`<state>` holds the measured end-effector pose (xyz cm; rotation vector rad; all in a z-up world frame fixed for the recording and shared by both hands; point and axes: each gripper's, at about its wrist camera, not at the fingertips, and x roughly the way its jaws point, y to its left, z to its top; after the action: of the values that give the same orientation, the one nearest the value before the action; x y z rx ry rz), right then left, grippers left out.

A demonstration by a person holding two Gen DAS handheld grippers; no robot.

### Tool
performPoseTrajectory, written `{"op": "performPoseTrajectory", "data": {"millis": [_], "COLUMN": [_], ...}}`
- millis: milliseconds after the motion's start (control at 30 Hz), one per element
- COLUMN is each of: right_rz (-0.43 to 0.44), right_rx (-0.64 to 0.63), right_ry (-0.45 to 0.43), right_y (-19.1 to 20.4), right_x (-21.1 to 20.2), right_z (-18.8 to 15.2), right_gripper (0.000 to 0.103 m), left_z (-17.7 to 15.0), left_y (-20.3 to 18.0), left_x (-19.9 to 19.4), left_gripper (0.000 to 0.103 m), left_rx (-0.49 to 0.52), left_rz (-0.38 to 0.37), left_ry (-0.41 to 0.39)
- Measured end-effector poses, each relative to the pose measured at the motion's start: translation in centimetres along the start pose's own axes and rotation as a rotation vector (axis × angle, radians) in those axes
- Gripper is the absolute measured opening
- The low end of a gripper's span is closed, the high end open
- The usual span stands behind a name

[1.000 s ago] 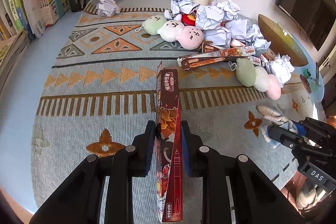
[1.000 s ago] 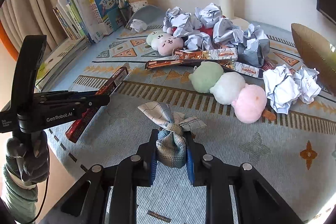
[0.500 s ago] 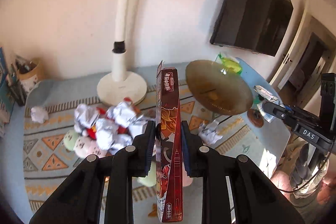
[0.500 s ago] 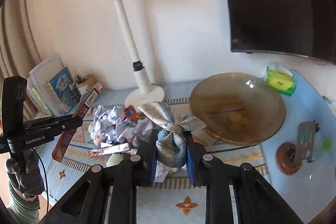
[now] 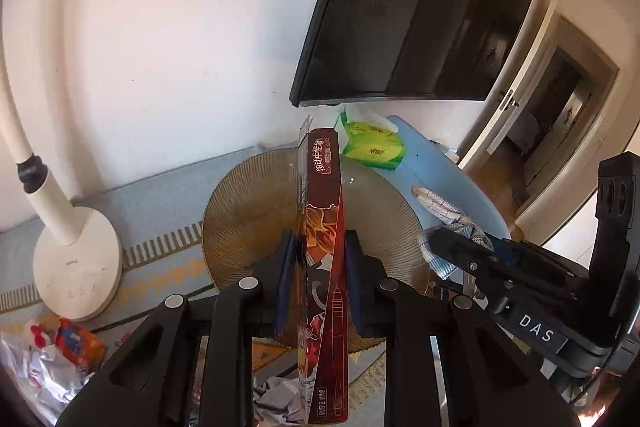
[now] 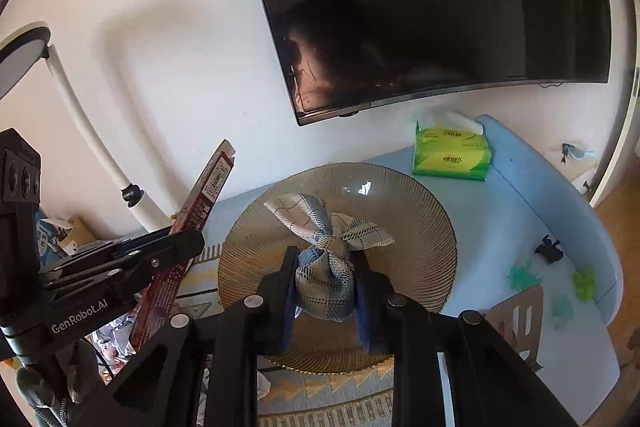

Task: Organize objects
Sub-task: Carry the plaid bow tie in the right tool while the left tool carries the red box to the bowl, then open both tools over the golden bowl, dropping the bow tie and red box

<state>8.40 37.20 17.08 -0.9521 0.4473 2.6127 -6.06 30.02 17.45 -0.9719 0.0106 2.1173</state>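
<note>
My left gripper [image 5: 320, 267] is shut on a long dark red pen box [image 5: 324, 227] and holds it upright in the air over the near left part of a ribbed amber glass bowl [image 5: 248, 215]. My right gripper [image 6: 324, 283] is shut on a blue-grey checked cloth bundle [image 6: 324, 267], knotted on top, held above the same bowl [image 6: 412, 227]. In the right wrist view the left gripper [image 6: 188, 243] and its box [image 6: 200, 203] are at the left; in the left wrist view the right gripper [image 5: 436, 239] and bundle [image 5: 440, 207] are at the right.
A white desk lamp [image 5: 72, 267] stands left of the bowl. A green tissue pack [image 6: 452, 155] lies behind it under a wall-mounted screen [image 6: 440, 7]. Crumpled paper and wrappers [image 5: 52, 359] lie at lower left. A metal spatula [image 6: 520, 323] lies right of the bowl.
Both grippers have lifted off the patterned mat and swung right, from over the clutter to above the glass bowl. Each still holds its object.
</note>
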Motion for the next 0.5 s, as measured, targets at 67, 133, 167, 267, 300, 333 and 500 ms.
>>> {"op": "performPoseTrajectory", "data": {"millis": [67,133,167,267,300,333,500], "right_rz": [-0.027,-0.042,-0.051,-0.056,-0.045,-0.036,-0.007], "right_rx": [-0.005,-0.005,-0.005,-0.016,-0.025,-0.035,-0.068], "right_ry": [-0.001,-0.012,-0.015,-0.026,-0.036,-0.049,-0.092], "right_y": [-0.3,-0.6,-0.7,-0.9,-0.8,-0.6,1.6], "right_x": [0.6,0.6,0.5,-0.7,-1.3,-2.0,-5.6], "right_z": [0.2,0.3,0.2,-0.2,-0.2,-0.4,-0.7], "right_gripper": [0.041,0.054,0.054,0.054,0.054,0.054,0.054], "left_z": [0.6,1.1,1.2,1.1,0.9,0.8,-0.5], "left_y": [-0.3,-0.5,-0.3,0.8,1.1,1.2,2.9], "left_x": [0.6,1.1,0.7,-1.4,-2.6,-3.6,-11.0], "left_gripper": [0.051,0.066,0.066,0.066,0.066,0.066,0.066], "left_rx": [0.022,0.029,0.021,-0.008,-0.010,-0.005,0.000], "left_rz": [0.022,0.030,0.013,-0.027,-0.026,-0.014,0.050], "left_ry": [-0.021,-0.046,-0.053,-0.083,-0.111,-0.136,-0.233]}}
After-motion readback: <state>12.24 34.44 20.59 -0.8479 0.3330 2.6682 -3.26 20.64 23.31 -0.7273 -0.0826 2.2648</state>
